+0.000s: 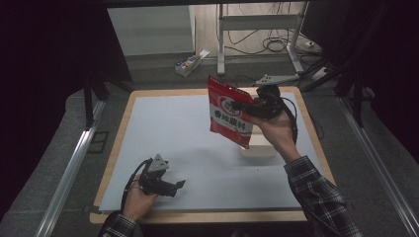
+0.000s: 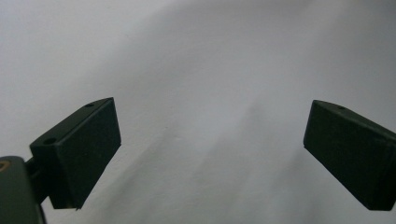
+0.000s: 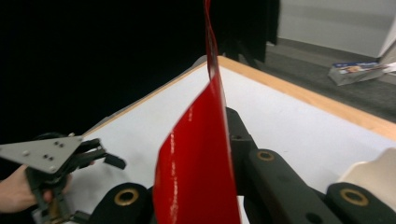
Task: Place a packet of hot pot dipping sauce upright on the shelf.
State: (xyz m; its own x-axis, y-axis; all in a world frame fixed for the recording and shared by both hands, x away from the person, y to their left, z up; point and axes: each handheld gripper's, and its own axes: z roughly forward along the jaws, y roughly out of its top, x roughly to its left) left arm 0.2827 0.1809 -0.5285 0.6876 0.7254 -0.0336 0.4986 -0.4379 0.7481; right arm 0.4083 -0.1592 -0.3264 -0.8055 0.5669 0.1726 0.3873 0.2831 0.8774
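High view, right claw (image 1: pixel 249 106): clamped on the right edge of a red snack bag (image 1: pixel 228 112), which hangs in the air over the counter (image 1: pixel 197 148) at about 2 o'clock from its middle.
High view, bag: upright, slightly tilted, clear of the white surface; a pale box (image 1: pixel 259 148) sits on the counter just below and behind it.
High view, left claw (image 1: pixel 178 185): low at 7 o'clock, pointing toward 3 o'clock, nothing between its jaws.
High view, surroundings: a small carton (image 1: pixel 190 63) lies on the floor beyond the counter at 12 o'clock.
Left gripper view, left claw (image 2: pixel 210 149): jaws stand wide apart, with bare white counter (image 2: pixel 201 70) between them and nothing held.
Right gripper view, right claw (image 3: pixel 219 154): jaws pressed tight on the bag (image 3: pixel 198 172), seen edge-on as a thin red sheet rising to 12 o'clock.
Right gripper view, other hand: the left claw (image 3: pixel 109 161) waits at 8 o'clock, close to the counter.
Progress, done: the bag is picked up and carried in the air.
Progress, left: by my judgement, it has yet to be set down or passed on; the box below looks a likely place, though that is a guess.
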